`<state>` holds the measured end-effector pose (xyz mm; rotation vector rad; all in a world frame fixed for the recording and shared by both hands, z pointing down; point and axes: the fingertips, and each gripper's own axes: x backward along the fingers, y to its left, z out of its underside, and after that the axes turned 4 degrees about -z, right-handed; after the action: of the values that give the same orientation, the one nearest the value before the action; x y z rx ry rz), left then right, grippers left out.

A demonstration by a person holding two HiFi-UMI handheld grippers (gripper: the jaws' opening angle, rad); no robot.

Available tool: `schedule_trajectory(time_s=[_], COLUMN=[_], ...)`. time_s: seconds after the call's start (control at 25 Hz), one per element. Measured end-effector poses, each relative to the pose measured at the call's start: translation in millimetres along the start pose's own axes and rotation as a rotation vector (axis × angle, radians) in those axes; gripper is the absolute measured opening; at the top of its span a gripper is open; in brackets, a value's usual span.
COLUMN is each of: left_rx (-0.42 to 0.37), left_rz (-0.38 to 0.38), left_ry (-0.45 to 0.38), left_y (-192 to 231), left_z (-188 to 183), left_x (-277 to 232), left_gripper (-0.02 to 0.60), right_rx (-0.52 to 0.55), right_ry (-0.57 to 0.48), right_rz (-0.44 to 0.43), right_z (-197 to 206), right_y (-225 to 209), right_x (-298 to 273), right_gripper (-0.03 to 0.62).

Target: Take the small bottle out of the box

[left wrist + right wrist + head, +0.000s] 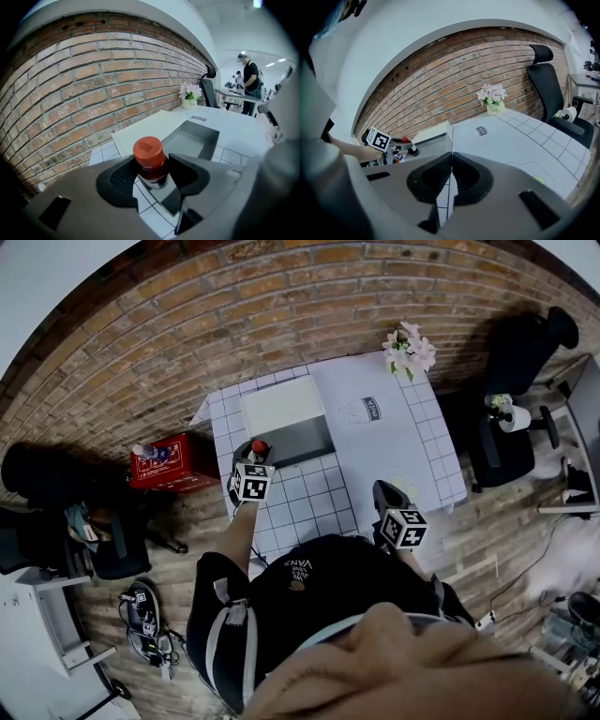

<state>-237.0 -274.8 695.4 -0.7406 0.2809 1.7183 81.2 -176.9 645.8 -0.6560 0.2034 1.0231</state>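
At the open grey box's [193, 139] corner, my left gripper [153, 164] clamps the small dark red-capped bottle [148, 151] upright, cap uppermost; right gripper [451, 162] jaws together, empty.

Box [298, 439] on table [394, 442], left side — flowers [410, 350] at far right corner

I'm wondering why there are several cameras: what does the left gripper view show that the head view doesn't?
Only the left gripper view: the left gripper clamped on the small bottle below its red cap, and a person standing far off. Only the head view: the right gripper and a red crate on the floor. Both: the open box, the flowers, the brick wall.
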Motion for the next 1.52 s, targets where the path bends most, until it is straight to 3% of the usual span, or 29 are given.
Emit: schedule_trajectory(time_s=[1.52], left_rx=[0.219], left_rz=[-0.195], left_ry=[-0.048], left_y=[-35.1], left_z=[11.8], left_x=[93.7], left_gripper=[0.216], right_rx=[0.133], right_ry=[0.095], right_rz=[-0.257], right_z=[-21.6], right_y=[-9.2], right_x=[-26.0], right_gripper=[0.003])
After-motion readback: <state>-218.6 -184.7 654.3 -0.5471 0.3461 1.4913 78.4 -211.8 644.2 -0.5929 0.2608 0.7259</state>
